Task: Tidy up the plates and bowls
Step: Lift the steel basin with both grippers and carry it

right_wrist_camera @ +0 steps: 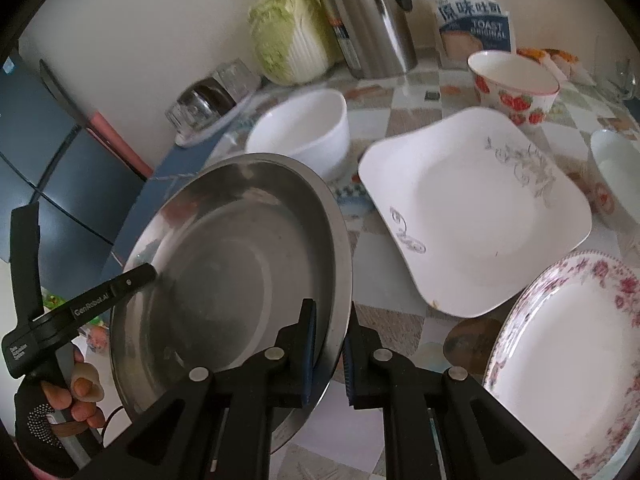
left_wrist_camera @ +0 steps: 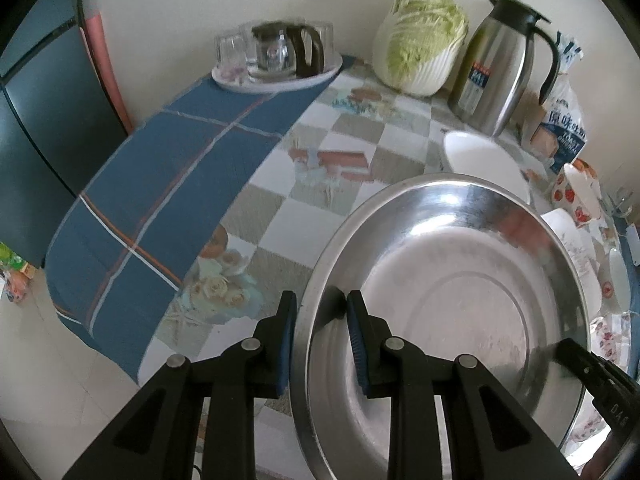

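Both the left gripper (left_wrist_camera: 322, 308) and right gripper (right_wrist_camera: 332, 320) clamped opposite rims of the steel basin (left_wrist_camera: 460, 288), apparently lifting it at the table's (left_wrist_camera: 280, 208) near edge; next, a level carry toward the stack.

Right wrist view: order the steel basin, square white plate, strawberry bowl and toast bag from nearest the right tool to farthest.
1. Steel basin, its rim in the right tool.
2. Square white plate, middle right.
3. Strawberry bowl, behind the plate.
4. Toast bag, by the wall.
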A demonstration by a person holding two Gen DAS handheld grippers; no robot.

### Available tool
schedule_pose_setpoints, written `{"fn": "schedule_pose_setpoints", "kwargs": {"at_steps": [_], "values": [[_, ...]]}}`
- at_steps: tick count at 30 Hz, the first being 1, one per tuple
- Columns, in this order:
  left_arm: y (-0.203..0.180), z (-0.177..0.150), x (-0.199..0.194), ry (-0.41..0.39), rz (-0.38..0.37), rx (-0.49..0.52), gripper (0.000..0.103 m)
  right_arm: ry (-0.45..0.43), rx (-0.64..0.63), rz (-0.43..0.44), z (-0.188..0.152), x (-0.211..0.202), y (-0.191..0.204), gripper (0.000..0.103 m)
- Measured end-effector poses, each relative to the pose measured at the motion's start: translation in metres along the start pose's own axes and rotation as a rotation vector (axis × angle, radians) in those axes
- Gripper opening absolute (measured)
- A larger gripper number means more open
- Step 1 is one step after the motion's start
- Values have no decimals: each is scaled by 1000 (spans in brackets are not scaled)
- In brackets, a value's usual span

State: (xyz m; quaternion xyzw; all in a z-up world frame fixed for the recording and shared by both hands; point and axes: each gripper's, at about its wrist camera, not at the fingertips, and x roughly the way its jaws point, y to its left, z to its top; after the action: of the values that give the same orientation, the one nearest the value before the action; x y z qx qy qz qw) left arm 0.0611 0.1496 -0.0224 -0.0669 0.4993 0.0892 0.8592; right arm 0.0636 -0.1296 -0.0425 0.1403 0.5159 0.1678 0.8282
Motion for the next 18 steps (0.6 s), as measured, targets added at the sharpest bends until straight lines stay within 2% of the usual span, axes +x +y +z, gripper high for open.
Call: {"fn": "schedule_pose_setpoints", "kwargs": {"at_steps": [6,12,18], "values": [[-15,16,-30,-50,12,28,27,-75,5,30,10,-28,-1,13],[-53,40,-57,-111,34,98,27,-168,26,15,21,-53,-7,13],[-93,59,-68,-140,7,151,27,-238,101,29,32,-71,-34,13]]}}
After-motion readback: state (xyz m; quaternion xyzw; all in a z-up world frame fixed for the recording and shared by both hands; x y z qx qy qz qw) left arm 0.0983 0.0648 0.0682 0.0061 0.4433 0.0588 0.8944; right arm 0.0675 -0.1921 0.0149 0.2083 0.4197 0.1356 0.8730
